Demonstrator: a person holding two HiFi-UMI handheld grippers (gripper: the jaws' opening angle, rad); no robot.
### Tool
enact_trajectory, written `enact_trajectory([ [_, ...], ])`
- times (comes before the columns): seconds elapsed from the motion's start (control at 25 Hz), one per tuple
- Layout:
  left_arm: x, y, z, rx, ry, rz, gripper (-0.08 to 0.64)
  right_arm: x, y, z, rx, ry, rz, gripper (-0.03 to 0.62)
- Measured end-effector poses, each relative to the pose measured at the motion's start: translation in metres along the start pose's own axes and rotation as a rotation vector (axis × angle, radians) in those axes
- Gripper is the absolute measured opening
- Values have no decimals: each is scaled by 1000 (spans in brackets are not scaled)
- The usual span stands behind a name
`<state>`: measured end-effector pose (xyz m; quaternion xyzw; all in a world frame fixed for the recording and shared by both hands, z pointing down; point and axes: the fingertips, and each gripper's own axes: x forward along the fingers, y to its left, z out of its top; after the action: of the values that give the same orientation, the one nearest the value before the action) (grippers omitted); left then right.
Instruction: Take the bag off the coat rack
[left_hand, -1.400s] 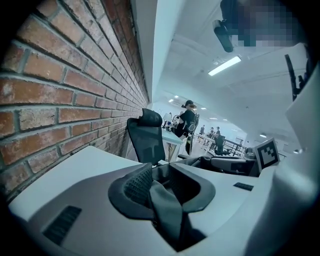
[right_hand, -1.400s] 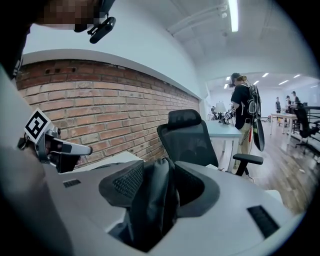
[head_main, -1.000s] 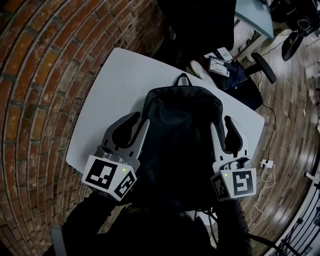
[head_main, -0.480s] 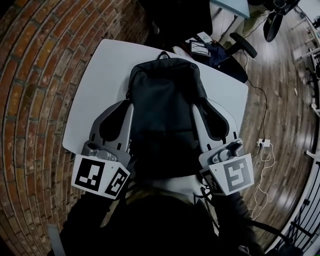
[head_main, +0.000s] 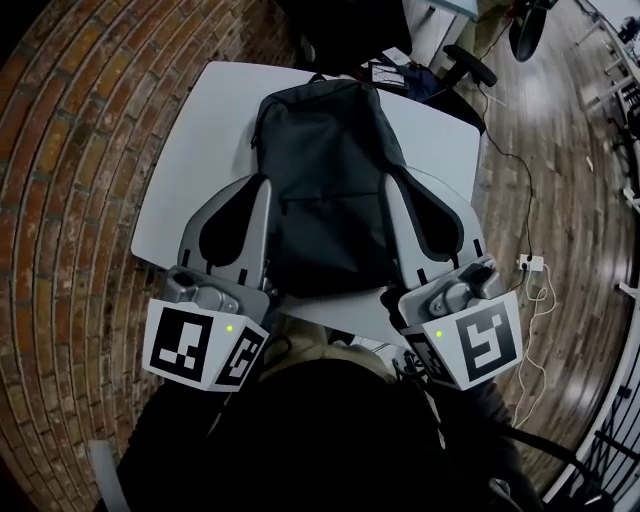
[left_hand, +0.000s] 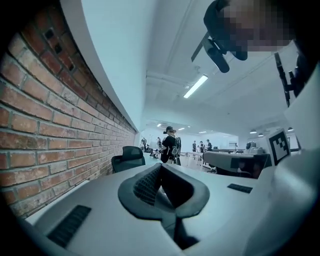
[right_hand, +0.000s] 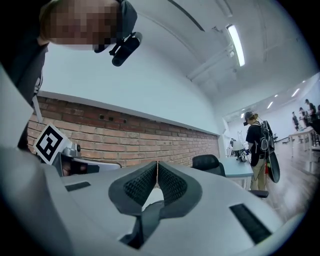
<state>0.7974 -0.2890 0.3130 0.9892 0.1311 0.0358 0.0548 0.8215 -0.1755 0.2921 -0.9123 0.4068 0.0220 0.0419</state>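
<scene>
**Backpack on the table, both grippers closed and empty**

We see the black backpack (head_main: 325, 180) lying flat on the white table (head_main: 190, 150), its top handle pointing away from us. Our left gripper (head_main: 256, 195) and right gripper (head_main: 402, 188) flank its two long sides, and each has its jaws pressed together with nothing between them. The only print we can make out is the black-and-white square patterns on the left marker cube (head_main: 200, 345) and the right marker cube (head_main: 482, 345). A brick wall (head_main: 70, 200) runs beside the table.
</scene>
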Motion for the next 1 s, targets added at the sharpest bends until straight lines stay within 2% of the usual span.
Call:
enact_trajectory([
  [0.4,-26,-47,19,49,-52,-30,11,-40,23,32,-42,-46,29,6],
  [1.0,-26,-49,23,60,-58,-23,11,-35,27,39,-47,-65,59,6],
])
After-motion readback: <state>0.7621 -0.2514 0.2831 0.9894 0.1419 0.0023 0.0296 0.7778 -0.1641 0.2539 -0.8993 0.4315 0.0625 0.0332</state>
